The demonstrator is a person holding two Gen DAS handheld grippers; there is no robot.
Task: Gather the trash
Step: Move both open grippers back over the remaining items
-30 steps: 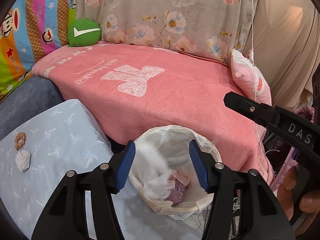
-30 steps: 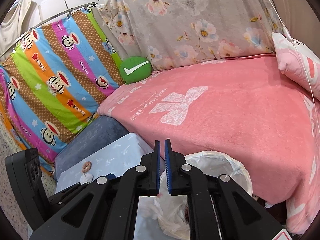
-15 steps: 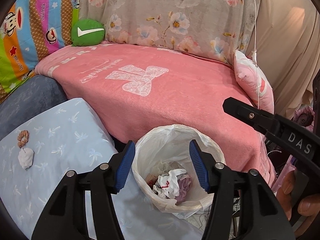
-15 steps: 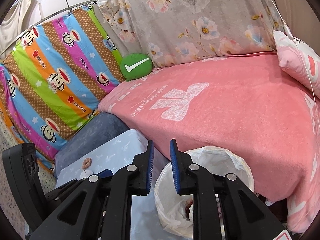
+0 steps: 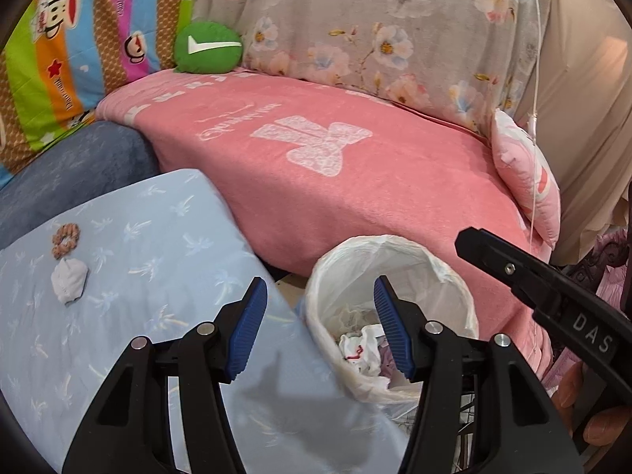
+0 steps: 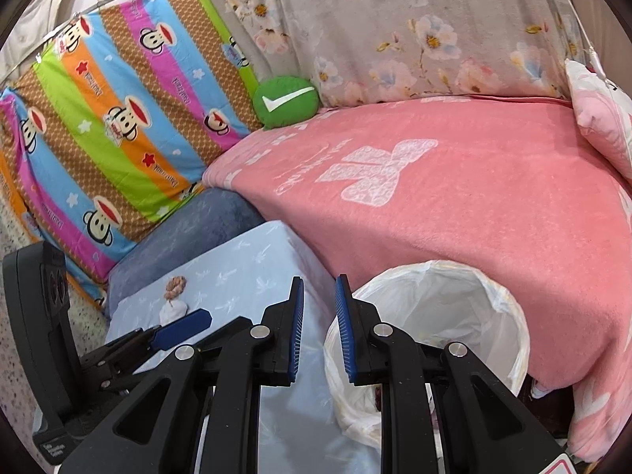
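Hovering over the lined bin

Left wrist view: the left gripper (image 5: 320, 326) is spread wide and empty above the trash bin (image 5: 395, 251), crumpled trash (image 5: 365, 349) inside. A white wad (image 5: 69, 280) and scrunchie (image 5: 66, 235) lie on the blue tabletop (image 5: 158, 237).

Right wrist view: the right gripper (image 6: 319, 330), slightly parted, holds nothing beside the bin (image 6: 509, 316).

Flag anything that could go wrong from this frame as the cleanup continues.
1. The white crumpled wad lies right beside the brown scrunchie on the blue patterned cloth; an open left gripper might scoop both, binning a non-trash item.
2. The bin liner droops loosely over the rim, so the right gripper, close beside it, could snag it.
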